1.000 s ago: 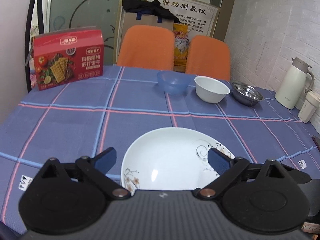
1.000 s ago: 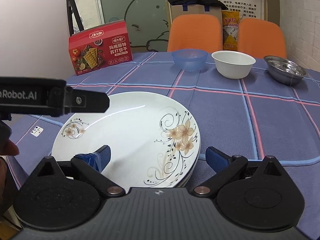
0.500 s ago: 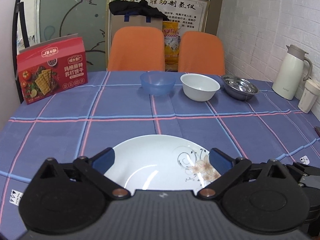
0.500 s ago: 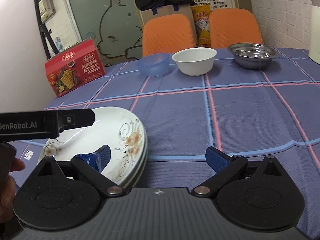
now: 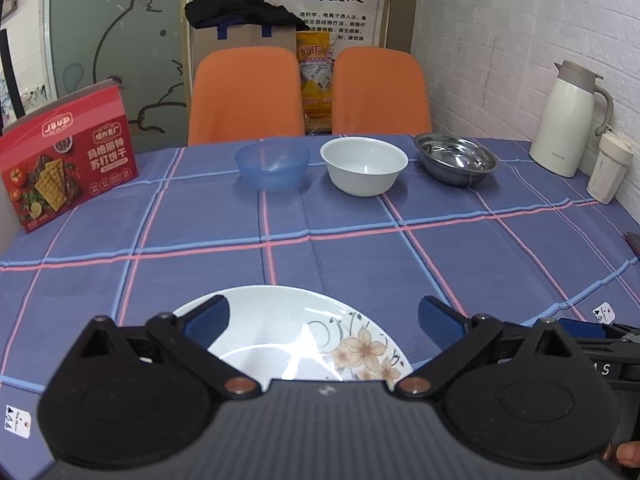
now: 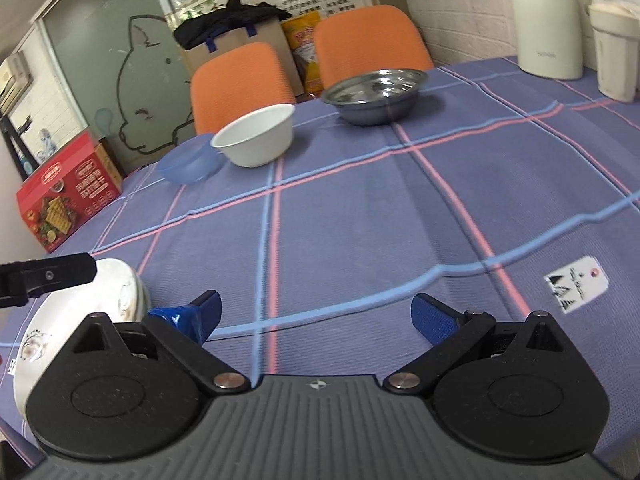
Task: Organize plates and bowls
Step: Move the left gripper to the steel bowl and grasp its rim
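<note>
Below the left gripper (image 5: 322,316) — jaws wide, empty (as the right's (image 6: 316,314)) — plates (image 5: 280,328) lie flat, flowers rightward.

"苏打饼干" on red cracker box (image 5: 68,160)

Three bowls (image 5: 363,166) line the table's (image 5: 360,264) far edge, plates (image 5: 288,332) near, box (image 5: 66,158) far left.

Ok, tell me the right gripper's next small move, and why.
Probably reach forward toward the steel bowl. The right gripper is open and empty over bare cloth, the plates sit stacked at its left, and three bowls stand apart at the far edge.
</note>
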`<act>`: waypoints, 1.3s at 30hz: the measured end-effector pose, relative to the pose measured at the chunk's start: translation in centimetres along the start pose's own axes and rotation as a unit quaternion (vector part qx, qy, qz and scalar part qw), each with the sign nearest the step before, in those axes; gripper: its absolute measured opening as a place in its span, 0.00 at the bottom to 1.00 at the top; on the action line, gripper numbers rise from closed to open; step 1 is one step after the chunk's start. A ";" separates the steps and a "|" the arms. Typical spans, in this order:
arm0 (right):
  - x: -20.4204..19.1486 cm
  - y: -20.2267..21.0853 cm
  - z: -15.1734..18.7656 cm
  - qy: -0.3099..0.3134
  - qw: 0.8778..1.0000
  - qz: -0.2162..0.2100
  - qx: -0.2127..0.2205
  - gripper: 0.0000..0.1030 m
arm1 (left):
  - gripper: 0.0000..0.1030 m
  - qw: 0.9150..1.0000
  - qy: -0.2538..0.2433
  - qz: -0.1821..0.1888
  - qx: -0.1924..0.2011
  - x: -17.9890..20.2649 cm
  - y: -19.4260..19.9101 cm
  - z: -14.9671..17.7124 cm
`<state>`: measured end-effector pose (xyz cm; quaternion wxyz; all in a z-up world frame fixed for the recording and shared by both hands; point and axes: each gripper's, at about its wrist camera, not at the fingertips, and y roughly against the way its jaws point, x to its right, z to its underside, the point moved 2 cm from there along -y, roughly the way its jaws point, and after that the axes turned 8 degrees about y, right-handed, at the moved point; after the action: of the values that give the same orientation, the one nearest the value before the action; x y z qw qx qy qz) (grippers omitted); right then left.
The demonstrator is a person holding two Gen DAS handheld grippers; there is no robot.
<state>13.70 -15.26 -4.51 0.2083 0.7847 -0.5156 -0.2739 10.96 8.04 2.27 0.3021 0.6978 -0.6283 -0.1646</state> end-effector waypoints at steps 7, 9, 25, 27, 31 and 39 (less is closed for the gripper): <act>2.9 0.0 -2.4 -0.025 0.999 -0.021 0.025 0.87 | 0.96 0.998 -0.028 0.054 -0.008 3.6 -2.4 -3.8; 3.9 -0.2 -4.1 -0.018 0.999 -0.015 0.037 0.87 | 0.96 0.997 -0.032 0.075 -0.003 5.0 -3.5 -5.9; 13.2 -11.7 -16.7 -0.019 0.999 0.040 0.013 0.87 | 0.96 0.989 -0.053 0.122 -0.065 16.0 -25.0 -18.8; 13.0 -13.1 -17.5 -0.007 0.999 0.052 0.008 0.87 | 0.96 0.989 -0.056 0.114 -0.079 16.5 -27.0 -18.7; 12.8 -16.2 -18.1 0.005 0.999 0.051 -0.012 0.87 | 0.96 0.988 -0.059 0.102 -0.101 17.1 -30.3 -18.3; 11.6 -18.5 -17.7 0.067 0.995 0.066 -0.021 0.87 | 0.96 0.984 -0.060 0.105 -0.133 17.6 -33.5 -17.9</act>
<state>41.68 -18.11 -4.73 0.2765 0.7613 -0.5449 -0.2169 50.67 -4.34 -2.54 0.3698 0.5699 -0.6877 -0.2557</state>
